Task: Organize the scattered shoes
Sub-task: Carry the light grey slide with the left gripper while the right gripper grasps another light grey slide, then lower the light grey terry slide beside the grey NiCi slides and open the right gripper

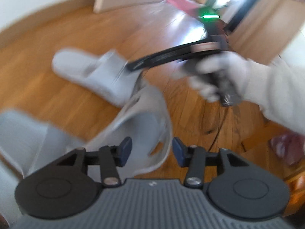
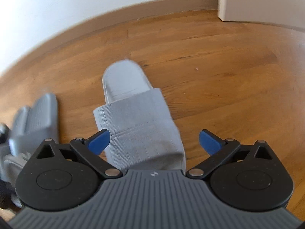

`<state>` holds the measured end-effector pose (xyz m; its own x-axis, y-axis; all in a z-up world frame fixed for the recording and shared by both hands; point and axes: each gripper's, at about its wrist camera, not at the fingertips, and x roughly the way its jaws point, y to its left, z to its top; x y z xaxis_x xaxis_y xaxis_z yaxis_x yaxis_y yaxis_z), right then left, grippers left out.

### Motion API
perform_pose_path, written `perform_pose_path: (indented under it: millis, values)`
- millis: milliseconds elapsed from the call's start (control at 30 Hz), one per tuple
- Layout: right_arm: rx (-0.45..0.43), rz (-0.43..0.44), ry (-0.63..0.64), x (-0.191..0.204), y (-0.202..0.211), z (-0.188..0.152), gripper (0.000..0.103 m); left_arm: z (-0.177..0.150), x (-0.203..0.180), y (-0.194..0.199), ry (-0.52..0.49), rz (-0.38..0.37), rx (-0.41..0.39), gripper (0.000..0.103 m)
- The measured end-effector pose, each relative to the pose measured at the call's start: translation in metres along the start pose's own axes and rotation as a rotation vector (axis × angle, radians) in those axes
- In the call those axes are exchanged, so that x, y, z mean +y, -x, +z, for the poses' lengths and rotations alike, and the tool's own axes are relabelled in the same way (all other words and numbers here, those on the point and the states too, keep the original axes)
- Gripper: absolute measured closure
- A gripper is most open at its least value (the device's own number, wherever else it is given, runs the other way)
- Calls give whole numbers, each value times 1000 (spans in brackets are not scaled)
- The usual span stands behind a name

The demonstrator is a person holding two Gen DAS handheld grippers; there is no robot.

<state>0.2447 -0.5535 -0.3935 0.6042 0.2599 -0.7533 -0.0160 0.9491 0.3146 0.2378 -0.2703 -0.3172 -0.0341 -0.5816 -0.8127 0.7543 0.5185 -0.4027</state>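
R gripper (image 2: 154, 143): jaws spread wide, blue pads either side of a grey slipper (image 2: 133, 114) w/o touching it. That slipper lies flat on the wood floor (image 2: 219, 66), open toe pointing away toward the skirting board (image 2: 114, 17) and white wall (image 2: 66, 3). A 2nd grey slipper (image 2: 38, 112) sits just beside it on the left, blurred.

L gripper (image 1: 151, 151): jaws narrow but not closed. A tilted grey slipper (image 1: 144, 118) has its rim betw. the pads; looks like a gap on both sides, though blur makes contact hard to judge. Another grey slipper (image 1: 91, 72) lies on the floor beyond it, a 3rd grey shape (image 1: 24, 131) at lower left, near.

From the L cam, the R tool shows at upper right, held by a white-gloved hand (image 1: 225, 78), its black fingers reaching to the far slipper.

No containers visible; all shoes are on bare floor.
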Motion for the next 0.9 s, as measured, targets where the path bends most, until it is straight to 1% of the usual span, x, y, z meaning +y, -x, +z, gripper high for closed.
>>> perform_pose_path:
  millis: [33,67,133,167,200,233,333,400,500,567,600,700,767,800,833,867,900]
  values:
    - [-9,40,17,0,9,-3,1,-2,3,2,9,14,5,56]
    - [-6,74,74,5,19,-8,1,-5,6,4,17,29,9,55]
    - [35,95,284,30,38,-19,1,-13,12,15,25,47,2,53]
    - [70,104,410,46,45,-26,1,-18,16,22,30,53,-2,51]
    - [99,106,512,61,48,-31,2,-21,19,28,38,59,-4,50]
    - [112,86,624,78,52,-38,1,-24,22,34,46,64,-6,48]
    - [140,54,866,111,63,-49,1,-33,28,49,59,84,-19,47]
    - [168,32,1028,132,73,-56,1,-36,29,54,67,91,-35,42]
    - [183,-23,1174,150,81,-70,1,-48,28,66,83,98,-53,40]
    - [180,-29,1267,157,77,-84,1,-56,28,74,101,96,-65,40]
    - [180,-30,1346,162,70,-98,1,-60,29,77,105,95,-67,40]
    - [229,-37,1478,159,45,-124,2,-70,27,86,118,98,-57,40]
    - [232,-74,1577,155,26,-145,0,-74,24,90,107,98,-48,39]
    - [211,-107,1607,154,17,-151,0,-77,24,93,102,98,-46,38]
    - [194,-130,1603,153,12,-152,1,-79,23,95,97,99,-43,38]
    - [185,-144,1586,153,9,-151,3,-80,23,96,98,100,-40,38]
    - [166,-153,1534,152,9,-147,9,-82,24,97,102,99,-40,38]
